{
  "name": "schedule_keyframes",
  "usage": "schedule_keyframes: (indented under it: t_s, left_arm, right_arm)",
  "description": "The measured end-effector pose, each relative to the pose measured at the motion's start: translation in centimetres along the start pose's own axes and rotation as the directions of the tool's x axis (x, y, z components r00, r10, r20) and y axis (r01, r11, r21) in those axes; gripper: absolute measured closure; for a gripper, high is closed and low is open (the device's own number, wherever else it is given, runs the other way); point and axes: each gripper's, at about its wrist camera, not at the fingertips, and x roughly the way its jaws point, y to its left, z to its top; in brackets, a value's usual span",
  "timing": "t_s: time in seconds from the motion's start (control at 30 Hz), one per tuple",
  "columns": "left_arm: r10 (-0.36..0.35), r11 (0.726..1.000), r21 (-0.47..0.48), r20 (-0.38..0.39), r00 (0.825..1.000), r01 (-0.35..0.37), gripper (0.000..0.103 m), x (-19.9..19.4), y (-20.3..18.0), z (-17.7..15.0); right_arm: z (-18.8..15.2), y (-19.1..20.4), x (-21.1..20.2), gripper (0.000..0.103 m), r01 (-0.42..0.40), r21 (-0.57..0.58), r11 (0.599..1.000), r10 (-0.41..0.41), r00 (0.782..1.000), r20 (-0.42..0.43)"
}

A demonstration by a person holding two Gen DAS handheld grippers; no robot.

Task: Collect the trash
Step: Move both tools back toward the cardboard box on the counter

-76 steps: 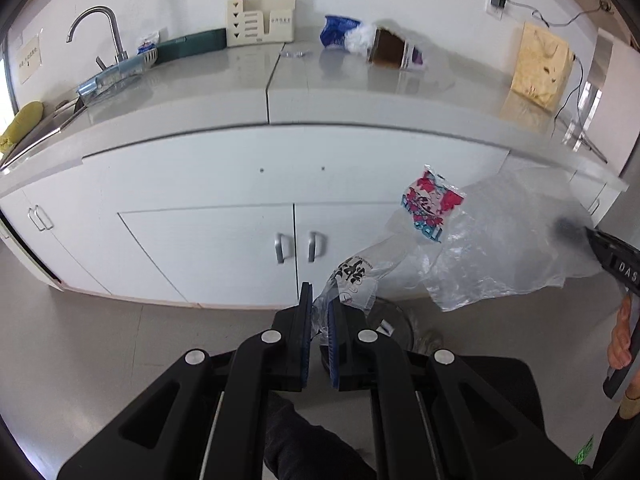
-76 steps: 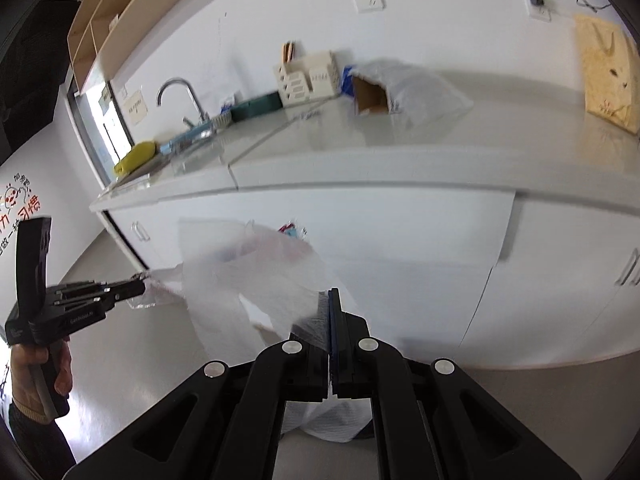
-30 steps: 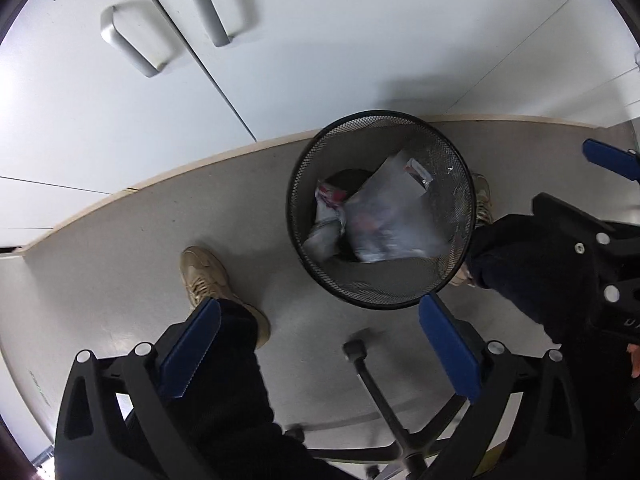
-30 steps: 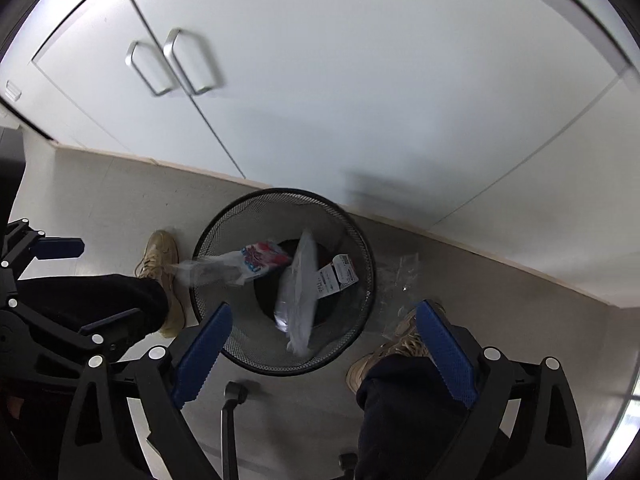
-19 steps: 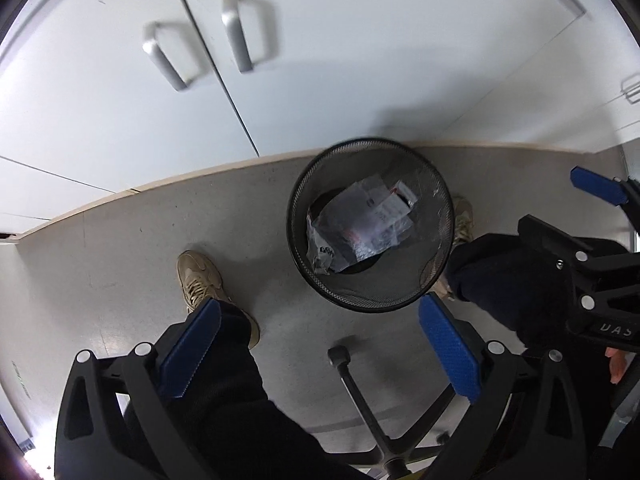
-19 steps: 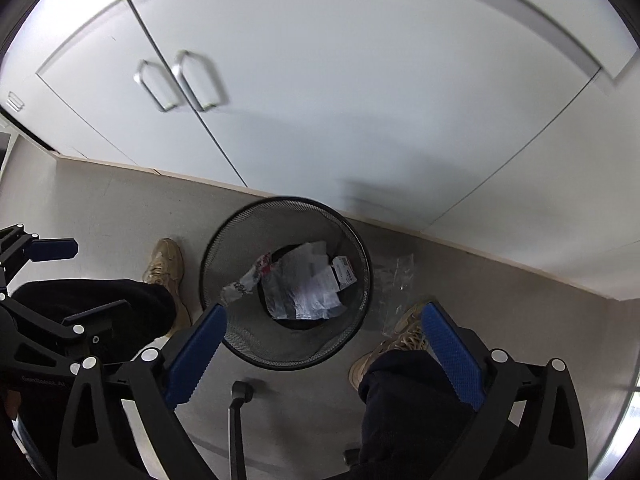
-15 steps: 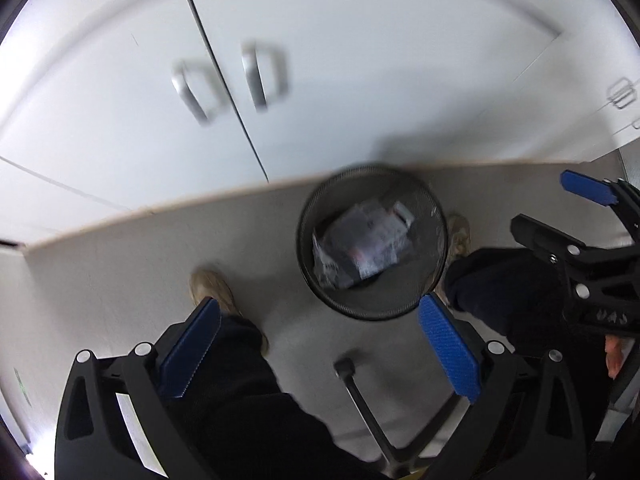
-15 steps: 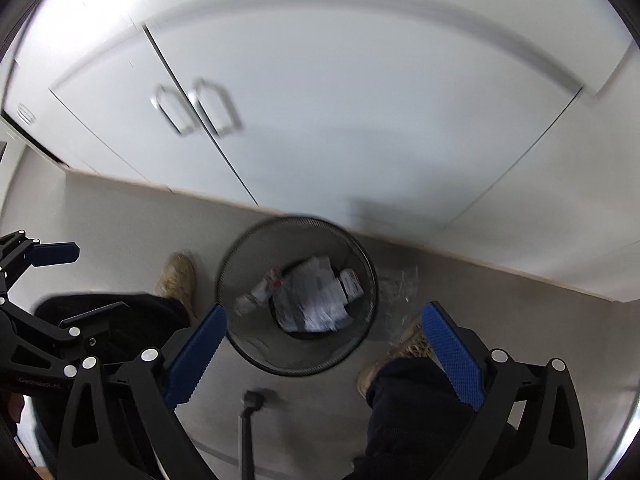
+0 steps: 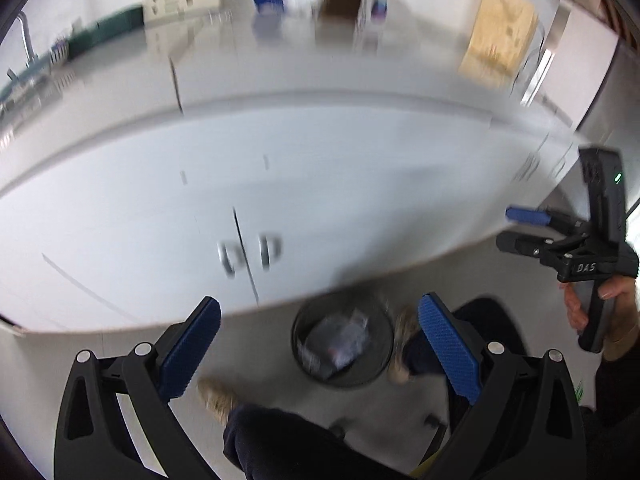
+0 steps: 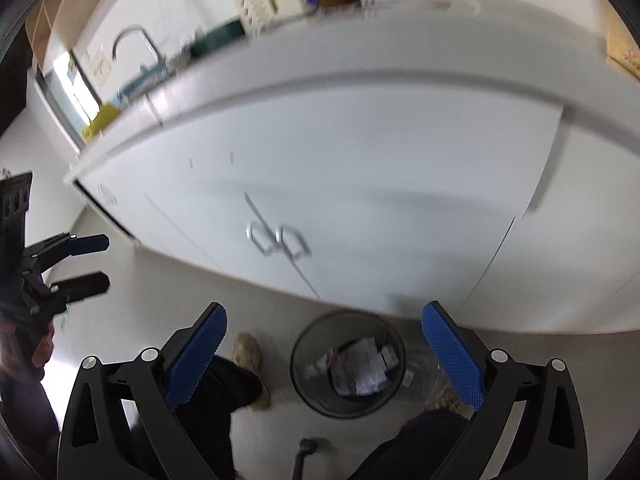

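Both views have swung up from the bin (image 10: 347, 364) to take in the counter edge (image 10: 360, 76). My left gripper (image 9: 320, 354) and right gripper (image 10: 324, 354) are spread wide, holding nothing. One bin stands on open floor near the cupboard doors (image 10: 276, 240), between two shoes, with the crumpled trash (image 10: 356, 366) inside; its count is blurred

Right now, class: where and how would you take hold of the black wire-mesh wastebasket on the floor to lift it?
Grip the round black wire-mesh wastebasket at its thin top rim, coming from above. It stands upright and open, so one finger can likely slip inside and one outside; the near side seems freest, since the white cabinet doors stand behind.
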Motion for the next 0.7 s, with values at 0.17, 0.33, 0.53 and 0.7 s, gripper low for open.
schedule_keyframes:
  t_s: [0.17, 0.33, 0.53, 0.7]
  left_arm:
    - [-0.013, 1.000, -0.005, 0.132, 0.991, 0.013, 0.004, -4.3, 1.8, 4.9]
    - [0.033, 0.999, -0.015, 0.224, 0.974, -0.030, 0.004, -5.6, 3.7, 10.0]
    - [-0.010, 0.998, -0.050, 0.313, 0.950, 0.027, 0.004, -4.8, 6.4, 15.1]
    - [-0.059, 0.997, -0.027, 0.288, 0.956, 0.069, 0.004, -1.6, 6.0, 20.4]
  right_arm:
    - [3.7, 0.2, -3.1, 0.004, -0.050, 0.008, 0.999, 0.049, 0.994, 0.093]
    - [7.6, 1.3, -5.4, 0.004, 0.011, -0.048, 0.999, 0.000, 0.976, 0.216]
    - [13.9, 2.5, -5.5, 0.004, 0.131, -0.146, 0.981, -0.076, 0.940, 0.333]
    - [19.1, 2.5, -2.7, 0.004, 0.205, -0.177, 0.963, -0.132, 0.926, 0.354]
